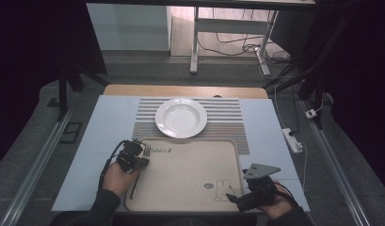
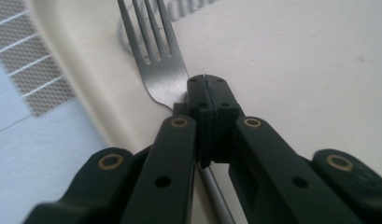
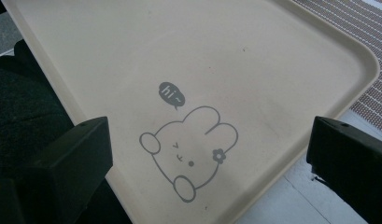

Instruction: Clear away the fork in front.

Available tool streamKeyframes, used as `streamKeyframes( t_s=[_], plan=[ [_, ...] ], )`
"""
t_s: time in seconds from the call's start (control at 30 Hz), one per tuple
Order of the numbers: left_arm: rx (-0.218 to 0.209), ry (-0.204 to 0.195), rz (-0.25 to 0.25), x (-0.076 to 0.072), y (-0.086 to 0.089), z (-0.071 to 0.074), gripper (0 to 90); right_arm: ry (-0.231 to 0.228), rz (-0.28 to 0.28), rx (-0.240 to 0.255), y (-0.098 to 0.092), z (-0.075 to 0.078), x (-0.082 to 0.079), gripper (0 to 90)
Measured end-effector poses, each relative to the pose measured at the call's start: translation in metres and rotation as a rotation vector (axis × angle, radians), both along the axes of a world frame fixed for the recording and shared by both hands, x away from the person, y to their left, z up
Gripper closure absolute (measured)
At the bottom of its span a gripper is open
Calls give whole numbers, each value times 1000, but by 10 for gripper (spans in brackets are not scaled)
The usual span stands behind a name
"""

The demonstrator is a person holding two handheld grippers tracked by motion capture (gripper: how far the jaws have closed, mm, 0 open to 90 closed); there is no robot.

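Right now the fork [image 2: 153, 60] lies along the left edge of the tray [image 1: 190, 188], and the left gripper [image 1: 144, 161] is clenched on its neck, just below the tines. In the left gripper view the jaws meet tight w/ the metal pinched between them; tines point up and away from the camera, the handle runs back under the gripper toward the person. So the fork's long axis goes near-to-far across the counter, handle end nearest the person, tines toward the plate [image 1: 180, 117]. In the high view the handle [image 1: 135, 186] shows as a thin dark bar below the left hand [image 1: 116, 176], running down toward the tray's near-left corner.

What the next move turns on, as I judge it: the plate sits ahead and a bit to the right of the fork, on the striped mat [image 1: 228, 127], well apart from the tines. The left gripper is the nearer one by far and already has the grip. The fork's far end lies at the tray's left rim, so it likely needs to come up before any carry off the tray.

Right gripper [image 1: 235, 200] is at the tray's near-right corner, jaws released wide, nothing between them; its view looks down on the rabbit print [image 3: 188, 151]. It's far from the fork, the tray's width between them, so not the one to use here.
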State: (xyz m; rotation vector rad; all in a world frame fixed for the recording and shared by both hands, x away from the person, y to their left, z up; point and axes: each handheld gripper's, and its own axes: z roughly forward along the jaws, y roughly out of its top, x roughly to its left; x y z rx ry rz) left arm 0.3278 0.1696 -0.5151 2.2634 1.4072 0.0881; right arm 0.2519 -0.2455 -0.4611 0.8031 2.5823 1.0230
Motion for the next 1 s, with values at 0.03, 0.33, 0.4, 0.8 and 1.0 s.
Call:
streamKeyframes(
  t_s=[0.03, 0.33, 0.4, 0.8, 1.0],
  plan=[
    [-6, 1, 3, 0, 1, 0, 890, 0, 0, -1, 0, 0, 0, 8],
    [-37, 5, 18, 1, 4, 0, 838, -1, 2, 1, 0, 0, 0, 8],
    [-42, -7, 15, 1, 4, 1, 809, -1, 0, 3, 0, 0, 0, 8],
    [-94, -74, -33, -5, 2, 11, 571, -1, 0, 1, 0, 0, 0, 8],
    [-140, -113, -62, -10, 1, 16, 396, 2, -4, 6, -1, 0, 0, 8]
  ],
)
